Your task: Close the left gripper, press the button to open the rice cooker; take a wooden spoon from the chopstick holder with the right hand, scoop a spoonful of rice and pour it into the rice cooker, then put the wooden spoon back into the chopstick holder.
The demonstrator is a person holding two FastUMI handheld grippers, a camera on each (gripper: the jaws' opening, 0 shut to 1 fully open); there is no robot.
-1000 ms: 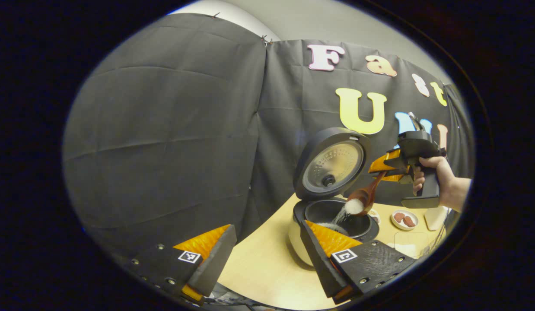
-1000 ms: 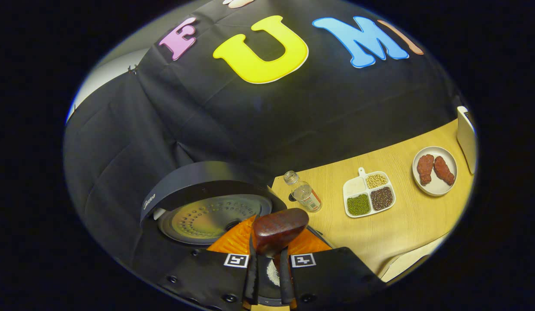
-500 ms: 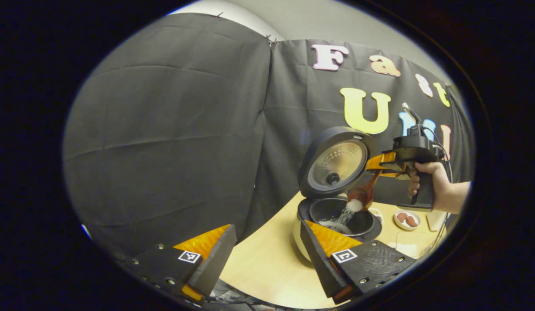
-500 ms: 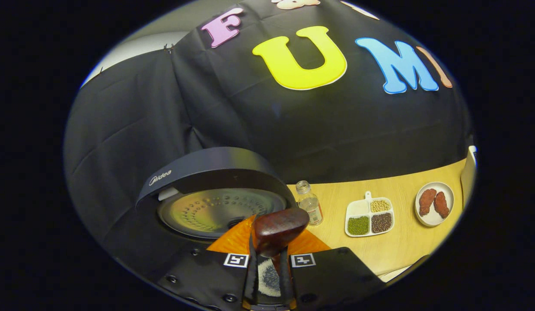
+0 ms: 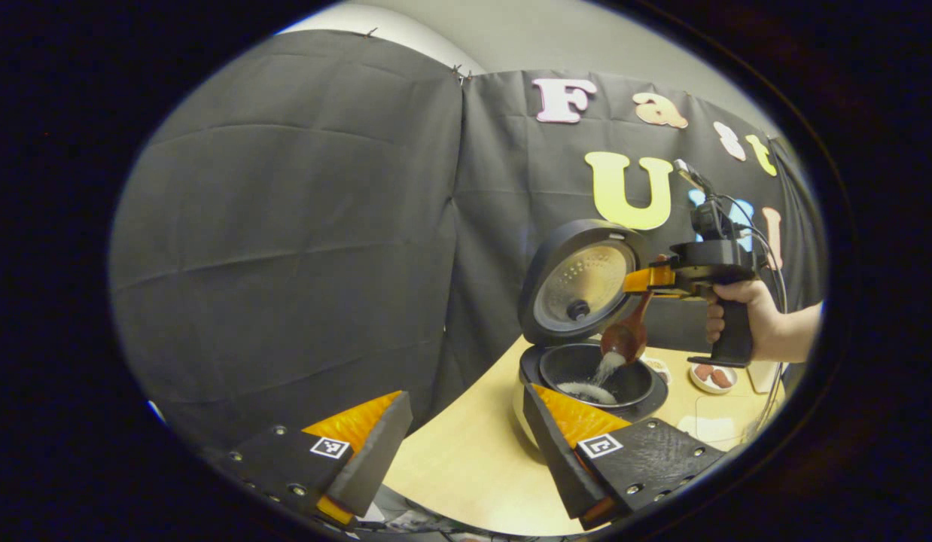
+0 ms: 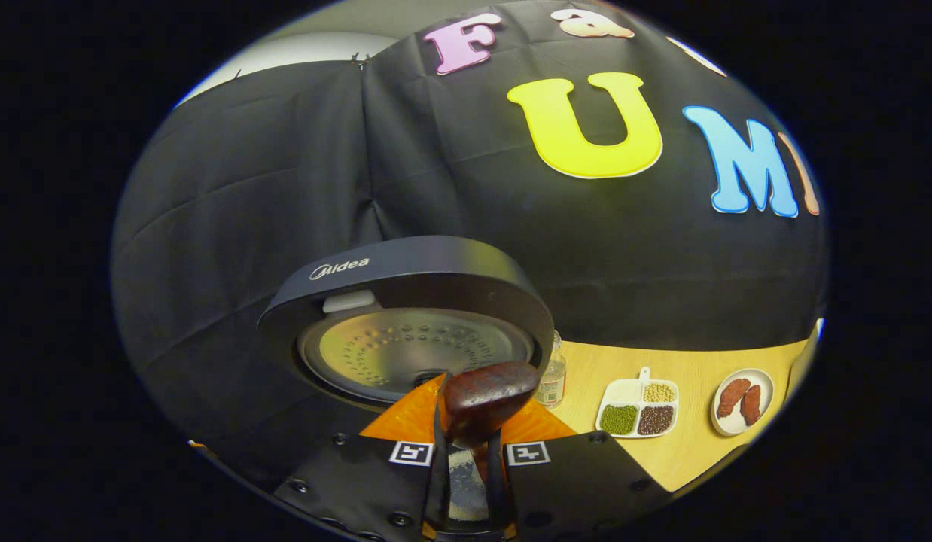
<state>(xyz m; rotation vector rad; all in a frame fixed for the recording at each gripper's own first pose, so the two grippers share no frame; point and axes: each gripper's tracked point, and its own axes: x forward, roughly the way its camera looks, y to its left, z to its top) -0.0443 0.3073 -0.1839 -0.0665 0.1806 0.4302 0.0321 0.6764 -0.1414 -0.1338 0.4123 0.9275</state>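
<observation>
Right gripper (image 5: 650,278) clamps the wooden spoon (image 5: 625,337), tipping rice (image 5: 586,391) into the open rice cooker (image 5: 586,361) at right-centre frame; left gripper (image 5: 466,444) gapes, holding nothing.

You have one rice cooker (image 5: 586,361) on the bench (image 5: 466,467), its single lid (image 6: 406,301) raised. One wooden spoon (image 5: 625,337) is in play, and one stream of rice (image 5: 607,369) falls from it. Farther right, count one small bottle (image 6: 552,380), one divided dish (image 6: 636,407) with four compartments, three of them filled, and one round plate (image 6: 741,403) carrying two reddish-brown pieces. Two grippers show: left gripper (image 5: 466,444) and right gripper (image 6: 466,459).
</observation>
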